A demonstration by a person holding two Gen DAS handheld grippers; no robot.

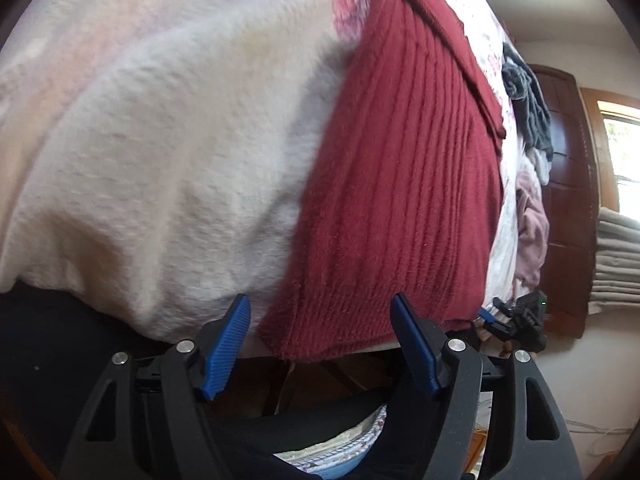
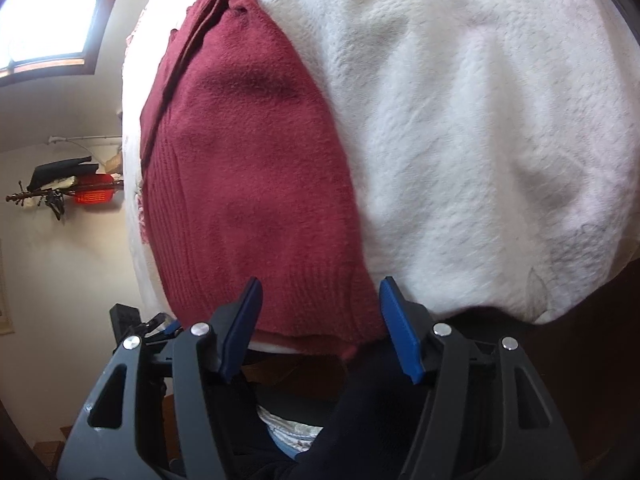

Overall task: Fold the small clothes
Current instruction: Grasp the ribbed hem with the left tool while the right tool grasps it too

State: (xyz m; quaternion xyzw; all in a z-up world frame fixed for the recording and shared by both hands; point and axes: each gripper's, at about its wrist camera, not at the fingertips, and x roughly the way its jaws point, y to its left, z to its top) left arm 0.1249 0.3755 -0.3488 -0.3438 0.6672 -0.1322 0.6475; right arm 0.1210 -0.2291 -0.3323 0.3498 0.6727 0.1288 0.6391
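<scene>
A dark red ribbed knit garment (image 1: pixel 404 200) lies flat on a white fluffy blanket (image 1: pixel 168 152), its hem hanging at the near edge. My left gripper (image 1: pixel 322 340) is open, its blue pads just short of the hem's left corner, with nothing between them. In the right wrist view the same red garment (image 2: pixel 248 184) lies on the white blanket (image 2: pixel 480 120). My right gripper (image 2: pixel 320 328) is open too, and the hem's right corner sits between its blue pads without being pinched.
A pile of grey and pink clothes (image 1: pixel 528 136) lies farther along the blanket. The other gripper (image 1: pixel 516 320) shows at the right edge of the hem. A brown wooden door (image 1: pixel 568 200) and a window (image 2: pixel 44 12) stand beyond. Dark space lies under the blanket's edge.
</scene>
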